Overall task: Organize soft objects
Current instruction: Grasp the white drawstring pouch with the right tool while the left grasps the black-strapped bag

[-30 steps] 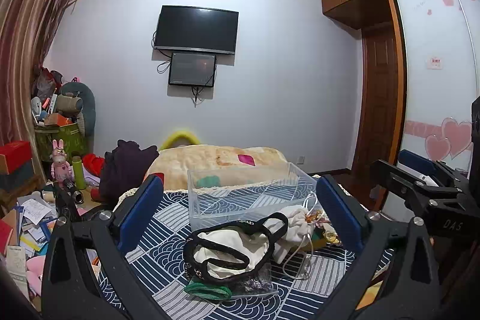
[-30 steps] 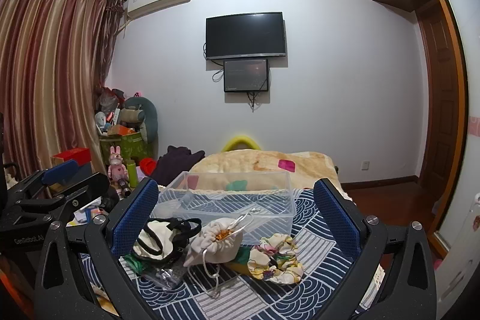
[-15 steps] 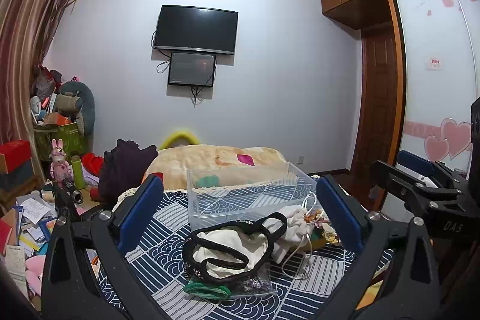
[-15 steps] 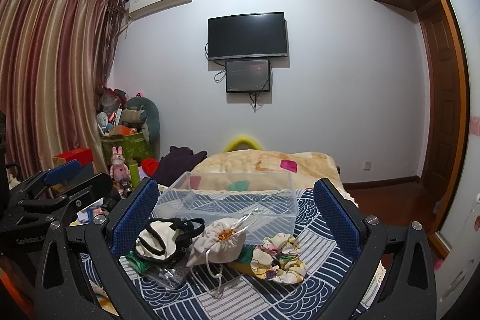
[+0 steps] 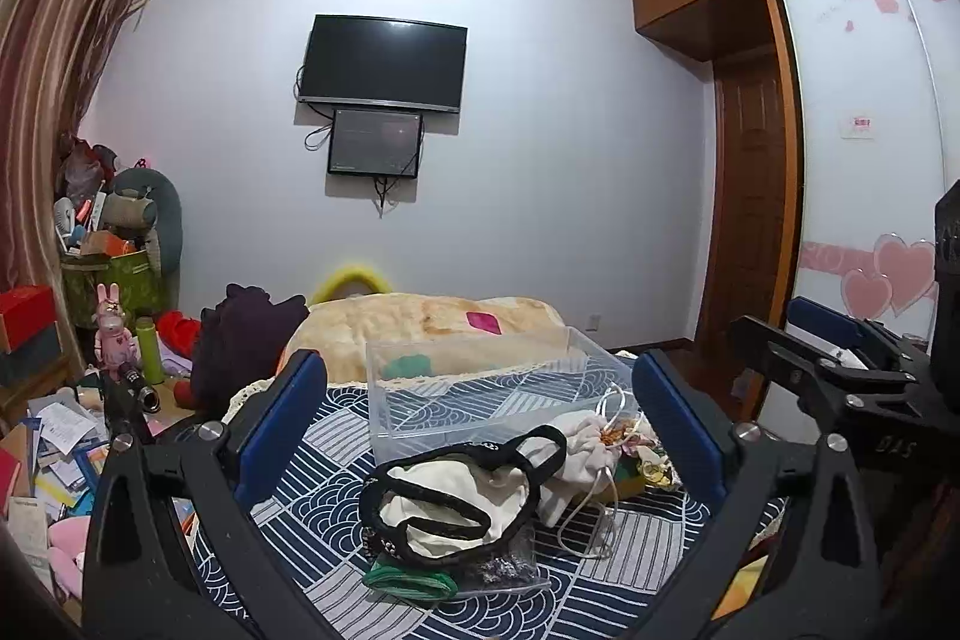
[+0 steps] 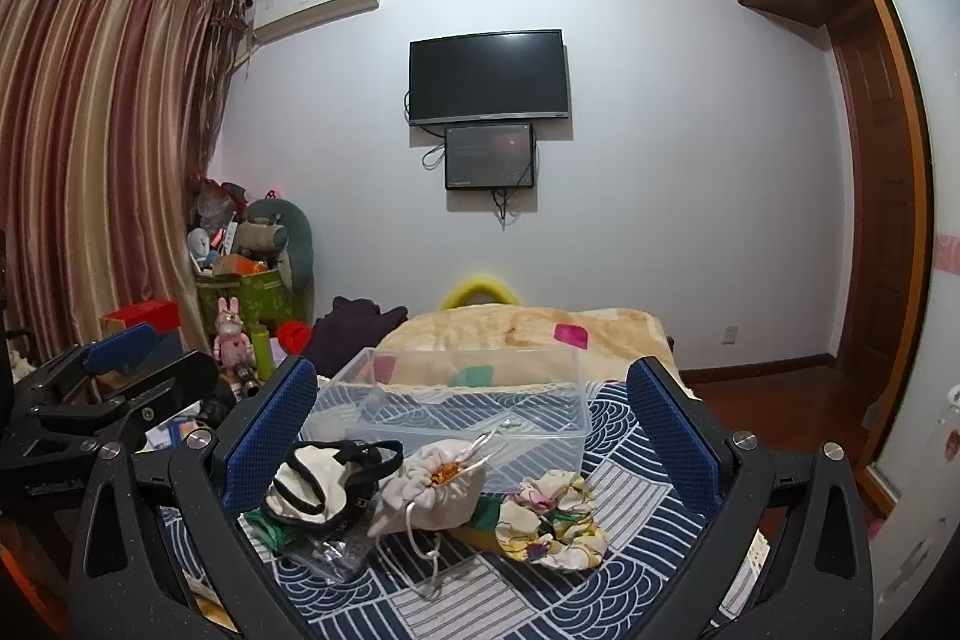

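Note:
A clear plastic box [image 5: 480, 394] [image 6: 456, 412] stands empty on the blue patterned cloth. In front of it lie a cream bag with black straps [image 5: 456, 496] [image 6: 327, 478], a cream drawstring pouch [image 5: 579, 454] [image 6: 429, 490], a floral scrunchie [image 6: 552, 520] and a green band [image 5: 408, 580]. My left gripper [image 5: 480, 418] is open and empty, hovering before the cream bag. My right gripper [image 6: 474, 424] is open and empty, above the pouch. Each gripper shows at the edge of the other's view.
A clear plastic packet [image 6: 330, 550] lies under the bag. A beige blanket [image 6: 522, 334] covers the bed behind the box. A cluttered floor with papers [image 5: 54, 436], a pink rabbit toy [image 6: 231, 340] and a green bin [image 6: 252, 292] is at left. A wardrobe [image 5: 864, 160] stands at right.
The right gripper has shifted slightly, so the scene drifts a little right in its view. The left gripper has barely moved. Both stay open.

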Motion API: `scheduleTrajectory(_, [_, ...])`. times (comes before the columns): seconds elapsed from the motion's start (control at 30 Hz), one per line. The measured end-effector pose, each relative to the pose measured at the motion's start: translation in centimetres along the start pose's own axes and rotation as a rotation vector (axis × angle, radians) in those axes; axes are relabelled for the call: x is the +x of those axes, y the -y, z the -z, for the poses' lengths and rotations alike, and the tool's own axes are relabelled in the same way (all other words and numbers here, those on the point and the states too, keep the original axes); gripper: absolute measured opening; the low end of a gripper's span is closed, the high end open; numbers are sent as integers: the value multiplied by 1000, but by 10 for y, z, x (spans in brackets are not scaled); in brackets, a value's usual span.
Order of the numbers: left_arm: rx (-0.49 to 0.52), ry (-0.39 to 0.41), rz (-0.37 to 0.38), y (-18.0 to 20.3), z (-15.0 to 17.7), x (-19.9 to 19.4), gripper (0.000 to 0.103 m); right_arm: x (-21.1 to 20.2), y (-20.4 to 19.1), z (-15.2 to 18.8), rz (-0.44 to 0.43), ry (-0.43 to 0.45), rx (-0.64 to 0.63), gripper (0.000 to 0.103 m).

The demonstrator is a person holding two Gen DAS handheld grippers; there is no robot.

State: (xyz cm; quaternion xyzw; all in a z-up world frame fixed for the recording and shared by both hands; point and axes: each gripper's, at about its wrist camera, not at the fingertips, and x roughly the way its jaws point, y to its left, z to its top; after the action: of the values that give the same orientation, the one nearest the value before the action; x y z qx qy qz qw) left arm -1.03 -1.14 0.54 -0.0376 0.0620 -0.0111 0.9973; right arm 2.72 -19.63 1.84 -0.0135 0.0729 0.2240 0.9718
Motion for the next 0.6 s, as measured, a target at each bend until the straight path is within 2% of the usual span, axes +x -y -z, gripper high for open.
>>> scheduleTrajectory(0.2, [-12, -9, 6, -3, 3, 3, 103, 4, 0, 4, 2, -9, -7, 103])
scheduleTrajectory(0.27, [-12, -13, 0, -4, 4, 5, 96, 8, 2, 7, -2, -19, -1, 103])
scheduleTrajectory(0.33, [-14, -40, -1, -8, 6, 11, 81, 12, 3, 9, -3, -36, 5, 103])
scheduleTrajectory(0.47, [-56, -116, -10, -23, 16, 30, 74, 21, 6, 18, -9, -72, 12, 100])
scheduleTrajectory(0.6, [-91, -194, -23, -39, 29, 50, 64, 34, 6, 29, -27, -130, 5, 91])
